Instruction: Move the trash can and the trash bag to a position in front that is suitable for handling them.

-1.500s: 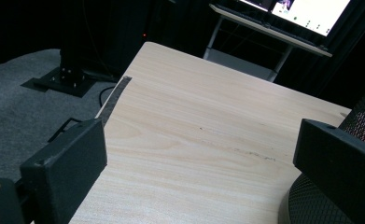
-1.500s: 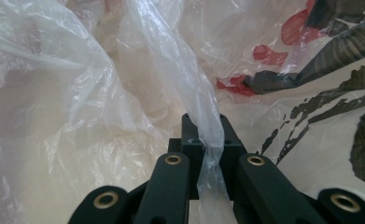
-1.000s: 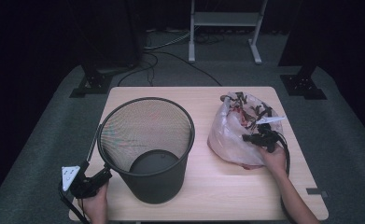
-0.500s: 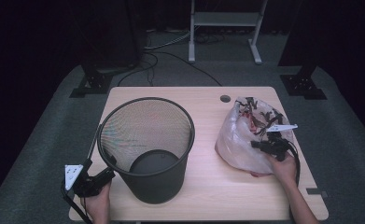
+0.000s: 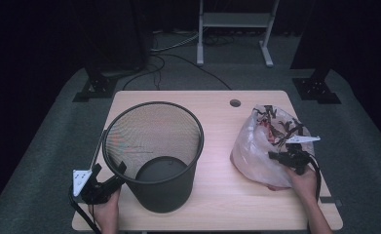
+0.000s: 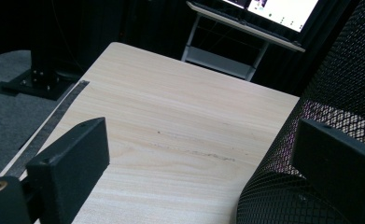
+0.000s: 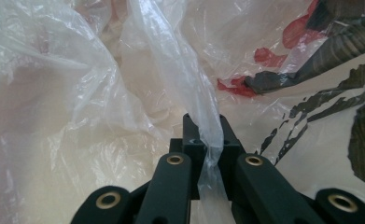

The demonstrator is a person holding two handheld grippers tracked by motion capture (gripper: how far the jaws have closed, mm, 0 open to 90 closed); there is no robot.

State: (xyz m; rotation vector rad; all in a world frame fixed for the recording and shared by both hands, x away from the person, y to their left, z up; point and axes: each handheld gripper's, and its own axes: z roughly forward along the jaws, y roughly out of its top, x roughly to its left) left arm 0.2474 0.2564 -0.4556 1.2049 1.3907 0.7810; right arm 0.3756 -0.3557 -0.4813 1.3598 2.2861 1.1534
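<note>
A black mesh wastebasket (image 5: 151, 156) stands upright on the left half of the wooden table (image 5: 217, 195). My left gripper (image 5: 116, 178) is at the basket's lower left side, open. In the left gripper view its jaws stand wide apart (image 6: 203, 140), with the basket's mesh wall (image 6: 273, 186) beside the right jaw and nothing between them. A clear plastic bag (image 5: 256, 151) with red and dark printing lies on the table's right half. My right gripper (image 5: 276, 157) is shut on a fold of the bag (image 7: 206, 135); crumpled film (image 7: 77, 116) lies all around the jaws.
A round cable hole (image 5: 235, 103) sits near the table's far edge. Behind the table are a metal frame (image 5: 232, 29), floor cables (image 5: 178, 58) and two black stand bases (image 5: 98, 85) (image 5: 317, 87). A lit screen (image 6: 273, 9) stands beyond the far edge.
My right gripper has drawn the bag to the right and a little toward me, uncovering the cable hole. The left gripper and the basket have stayed put.
</note>
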